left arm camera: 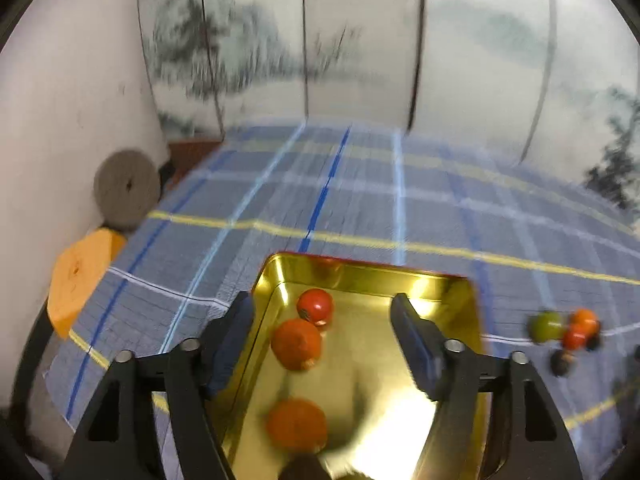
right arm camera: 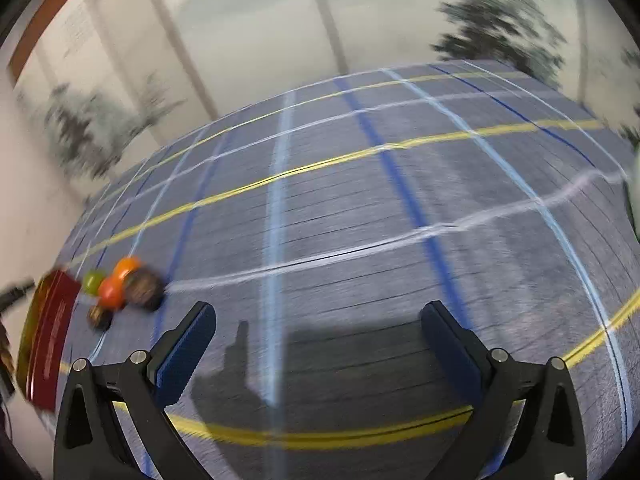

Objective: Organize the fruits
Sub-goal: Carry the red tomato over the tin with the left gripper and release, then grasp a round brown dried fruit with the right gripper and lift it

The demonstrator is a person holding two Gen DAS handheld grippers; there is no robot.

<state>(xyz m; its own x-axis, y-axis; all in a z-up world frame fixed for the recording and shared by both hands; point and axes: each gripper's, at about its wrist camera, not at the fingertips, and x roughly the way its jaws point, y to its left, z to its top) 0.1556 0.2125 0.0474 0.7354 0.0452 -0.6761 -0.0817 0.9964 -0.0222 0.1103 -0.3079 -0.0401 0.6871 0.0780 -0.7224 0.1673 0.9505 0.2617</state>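
A gold tin (left arm camera: pixel 360 276) with a red outside sits on the blue plaid cloth (left arm camera: pixel 360 200). In it lie a red tomato (left arm camera: pixel 315 306) and two orange fruits (left arm camera: pixel 296 344) (left arm camera: pixel 296 424). My left gripper (left arm camera: pixel 322 300) hangs over the tin, open, its pads touching none of the fruit. To the tin's right a loose cluster lies on the cloth: a green fruit (left arm camera: pixel 544 326), orange ones (left arm camera: pixel 585 318) and small dark ones (left arm camera: pixel 562 362). The right wrist view shows that cluster (right arm camera: pixel 116 288) at far left beside the tin (right arm camera: pixel 52 336). My right gripper (right arm camera: pixel 318 308) is open over bare cloth, holding nothing.
A grey disc (left arm camera: pixel 126 188) and an orange hexagonal block (left arm camera: pixel 80 276) lean at the cloth's left edge by the white wall. Panels painted with trees stand behind the table. A pale object (right arm camera: pixel 634 184) shows at the right edge. Both views are motion-blurred.
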